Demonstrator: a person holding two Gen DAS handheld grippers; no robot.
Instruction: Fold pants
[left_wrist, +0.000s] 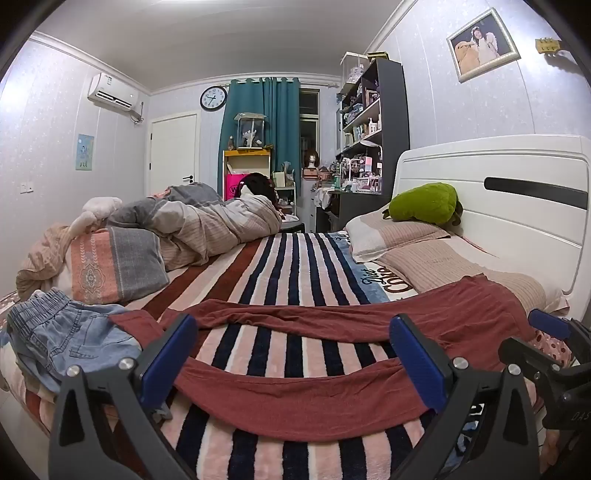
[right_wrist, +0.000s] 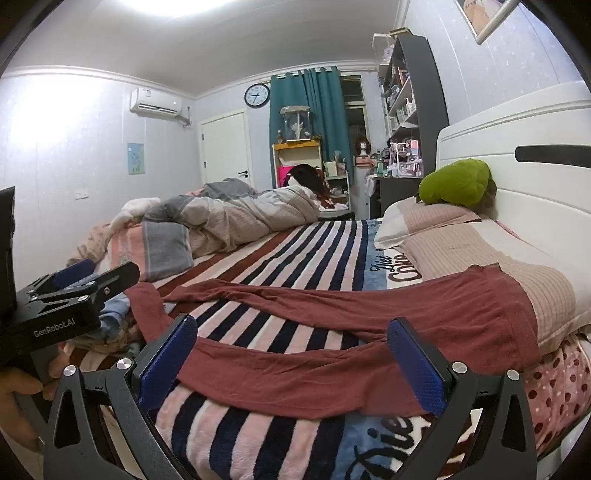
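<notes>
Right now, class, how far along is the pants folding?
Done: the red pants lie spread across the blanket, legs apart. In hand: nothing; the left hand-held gripper and right hand-held gripper are open over the near leg. Left: every fold.

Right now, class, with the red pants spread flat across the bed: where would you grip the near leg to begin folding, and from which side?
Grip the near leg at its hem end by the jeans, coming from the bed's front edge. It lies flat and loose, nearest both open tongs, left and right.
</notes>
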